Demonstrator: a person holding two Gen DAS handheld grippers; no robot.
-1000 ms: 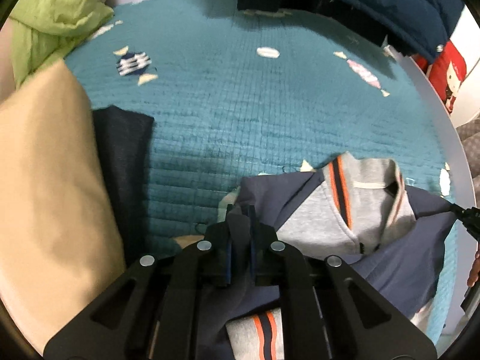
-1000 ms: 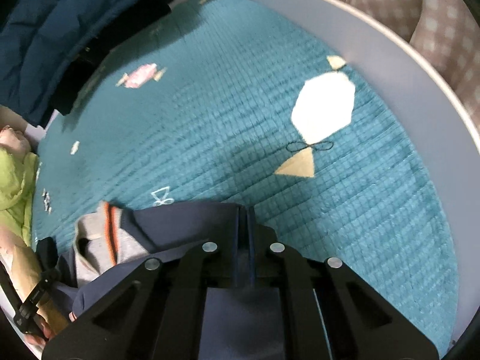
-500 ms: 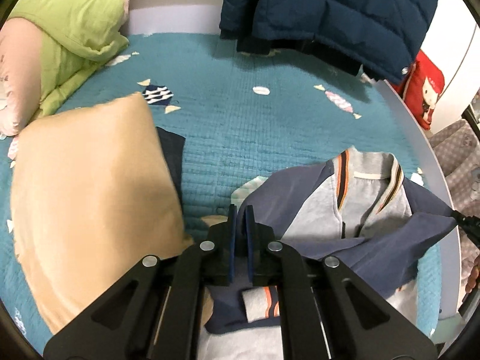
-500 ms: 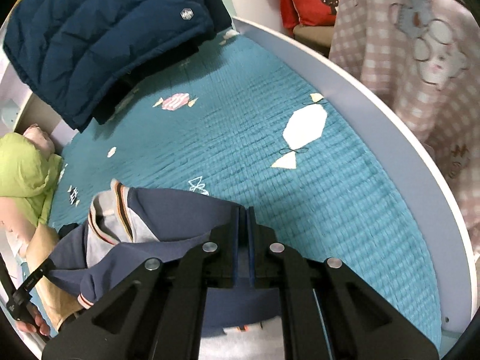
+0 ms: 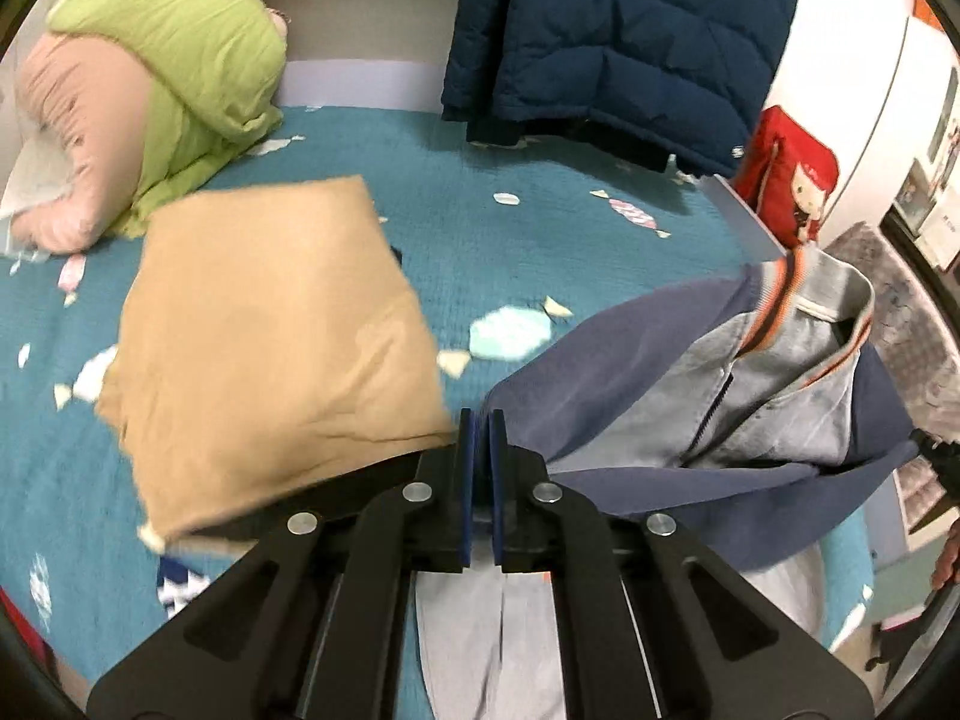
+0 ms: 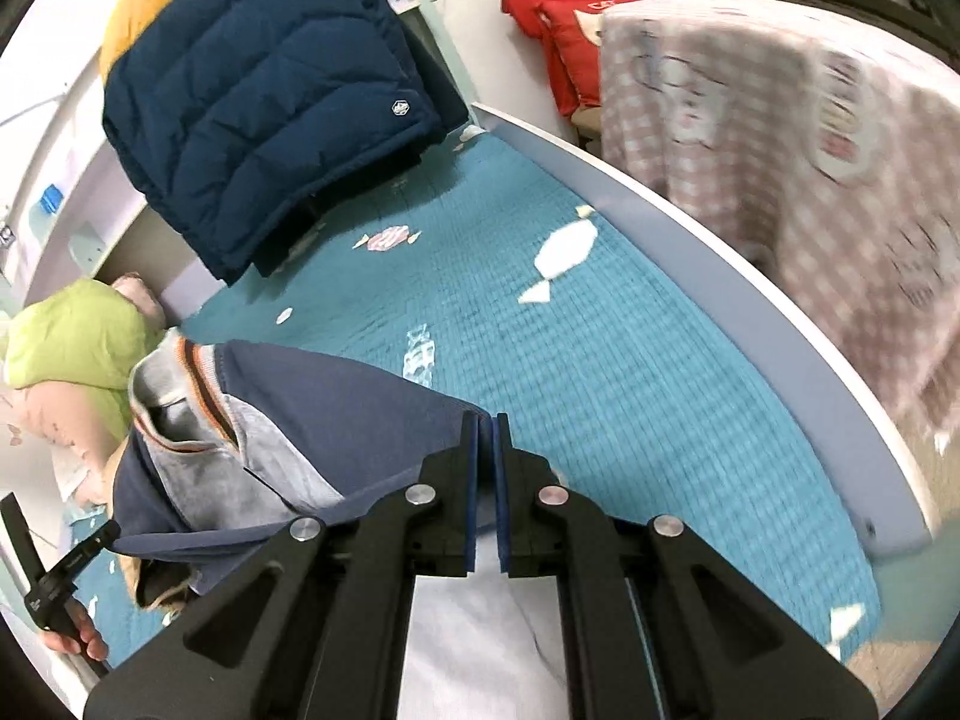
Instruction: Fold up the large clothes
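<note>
While both my tongs are closed, each one pinches a shoulder edge of the navy and grey jacket (image 5: 750, 396). My left gripper (image 5: 481, 420) holds the cloth at the jacket's one side, and my right gripper (image 6: 485, 423) holds it at the other, so the jacket hangs stretched between them above the teal bedspread (image 6: 600, 372), its striped collar (image 6: 195, 372) pointing away from me. A tan folded garment (image 5: 270, 348) lies on the bed just beside my left tongs. A dark blue puffer coat (image 5: 612, 42) hangs over the far bed end.
</note>
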